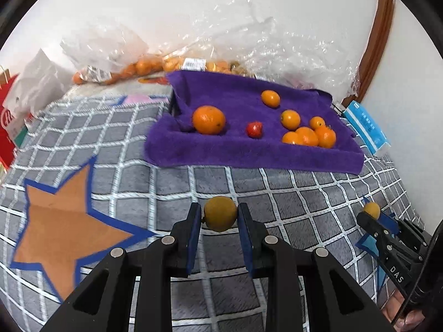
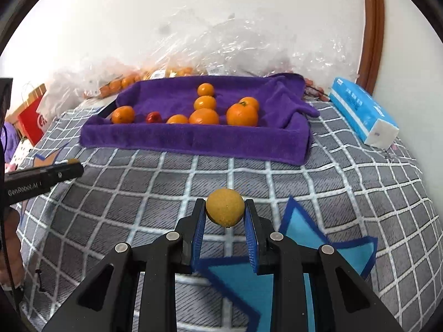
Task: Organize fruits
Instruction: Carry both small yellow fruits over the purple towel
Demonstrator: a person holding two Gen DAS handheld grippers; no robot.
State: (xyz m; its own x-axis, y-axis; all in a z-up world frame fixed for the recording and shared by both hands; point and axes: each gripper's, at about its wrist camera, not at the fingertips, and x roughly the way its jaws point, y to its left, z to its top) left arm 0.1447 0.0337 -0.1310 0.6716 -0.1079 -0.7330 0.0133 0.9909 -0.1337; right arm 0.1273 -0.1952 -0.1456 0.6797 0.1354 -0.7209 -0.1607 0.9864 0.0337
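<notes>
Gripping left: the left gripper (image 1: 220, 215) is clamped on a dull yellow-brown round fruit (image 1: 220, 213), blue ribbed pads pressing both its sides, above the checked blanket (image 1: 277, 193).
Gripping right: the right gripper (image 2: 224, 212) is clamped on a second yellow-brown fruit (image 2: 225, 210) with a finely speckled, matte skin.
Fruit look: both held fruits are duller and browner than the glossy oranges in the tray; the left one carries a small stem nub on its left side.
Tray: a rectangular tray draped in a plush purple towel (image 1: 249, 155) sits well beyond both grippers, near the wall.
Tray contents: one large orange (image 1: 208, 119) at the left, a small red fruit (image 1: 254, 129) beside it, and a cluster of smaller oranges (image 1: 308, 135) touching one another at the right.
Blanket: soft grey fleece with a white grid.
Felt shapes: an orange star edged in blue (image 1: 63, 235) lies flat left of the left gripper; a light blue star (image 2: 263, 282) lies under the right gripper.
Left view only: the orange star shows in full, and the right gripper appears at the right edge with its fruit.
Right view only: a blue tissue pack (image 2: 362, 112) shows whole, right of the tray.
Background: crinkled clear plastic bags (image 1: 249, 41) of oranges lie against the white wall.
</notes>
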